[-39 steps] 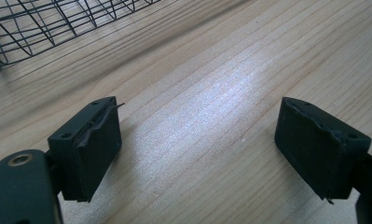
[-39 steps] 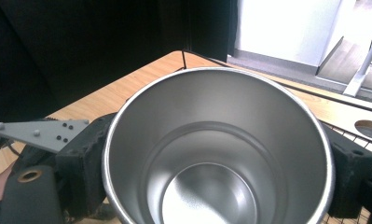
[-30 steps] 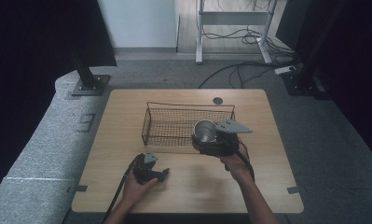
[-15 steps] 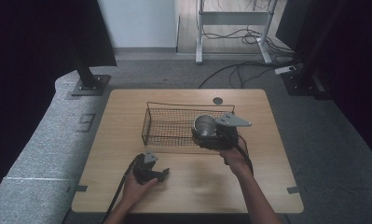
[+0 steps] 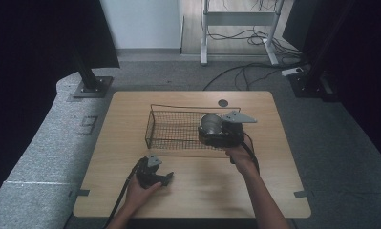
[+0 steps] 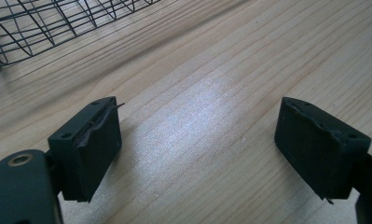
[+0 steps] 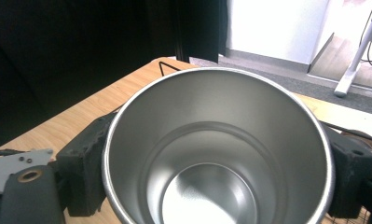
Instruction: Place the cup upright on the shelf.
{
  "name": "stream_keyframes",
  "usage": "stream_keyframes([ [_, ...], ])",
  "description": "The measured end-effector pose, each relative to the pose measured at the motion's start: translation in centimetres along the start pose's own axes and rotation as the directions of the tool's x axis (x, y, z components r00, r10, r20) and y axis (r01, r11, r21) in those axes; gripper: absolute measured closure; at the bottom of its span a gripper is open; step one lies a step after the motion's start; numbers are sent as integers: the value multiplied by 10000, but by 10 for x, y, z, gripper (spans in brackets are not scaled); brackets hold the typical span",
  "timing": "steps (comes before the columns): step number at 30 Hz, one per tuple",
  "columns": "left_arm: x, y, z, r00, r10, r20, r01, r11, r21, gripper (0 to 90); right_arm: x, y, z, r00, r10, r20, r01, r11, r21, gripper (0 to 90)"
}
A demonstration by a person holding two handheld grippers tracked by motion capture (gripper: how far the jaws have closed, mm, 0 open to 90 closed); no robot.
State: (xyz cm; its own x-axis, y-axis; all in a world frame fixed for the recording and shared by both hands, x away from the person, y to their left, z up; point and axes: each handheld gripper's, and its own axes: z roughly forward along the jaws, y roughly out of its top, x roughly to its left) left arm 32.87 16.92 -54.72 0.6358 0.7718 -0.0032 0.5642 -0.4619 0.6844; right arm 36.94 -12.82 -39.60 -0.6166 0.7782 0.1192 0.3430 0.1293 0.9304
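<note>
A shiny steel cup (image 7: 216, 149) sits squeezed between the two black pads of my right gripper (image 7: 216, 186), its empty inside facing the camera. From above, the cup (image 5: 210, 124) and my right gripper (image 5: 216, 134) hang over the right end of a black wire basket (image 5: 171, 128). My left gripper (image 5: 165, 178) rests low near the table's front left. Its jaws (image 6: 197, 154) stand wide apart over bare wood, with nothing between them.
The wooden table (image 5: 274, 157) has a small dark round grommet (image 5: 222, 102) near its far edge. A corner of the wire basket (image 6: 44, 23) lies ahead of my left gripper. Grey carpet, cables and stand legs surround the table.
My right gripper has carried the cup a little farther away and higher, over the basket's right end. My left gripper has stayed where it was.
</note>
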Motion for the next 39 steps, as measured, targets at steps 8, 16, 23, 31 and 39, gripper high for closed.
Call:
stream_keyframes([
  [8,0,0,0,10000,-8,-6,8,10000,7,145,-6,2,9,9997,82,212,-84,9999,129,140],
  [16,0,0,0,10000,-15,-1,15,10000,2,145,-13,4,17,9989,71,462,-84,9996,265,140],
  [23,0,0,0,10000,-18,13,18,10000,-8,145,-21,3,24,9978,137,647,-162,9991,383,140],
  [31,0,0,0,10000,-18,6,18,10000,-5,146,-29,3,31,9972,134,737,-174,9984,545,140],
  [39,0,0,0,10000,-20,21,20,10000,-11,146,-39,1,41,9958,300,869,-362,9968,708,140],
])
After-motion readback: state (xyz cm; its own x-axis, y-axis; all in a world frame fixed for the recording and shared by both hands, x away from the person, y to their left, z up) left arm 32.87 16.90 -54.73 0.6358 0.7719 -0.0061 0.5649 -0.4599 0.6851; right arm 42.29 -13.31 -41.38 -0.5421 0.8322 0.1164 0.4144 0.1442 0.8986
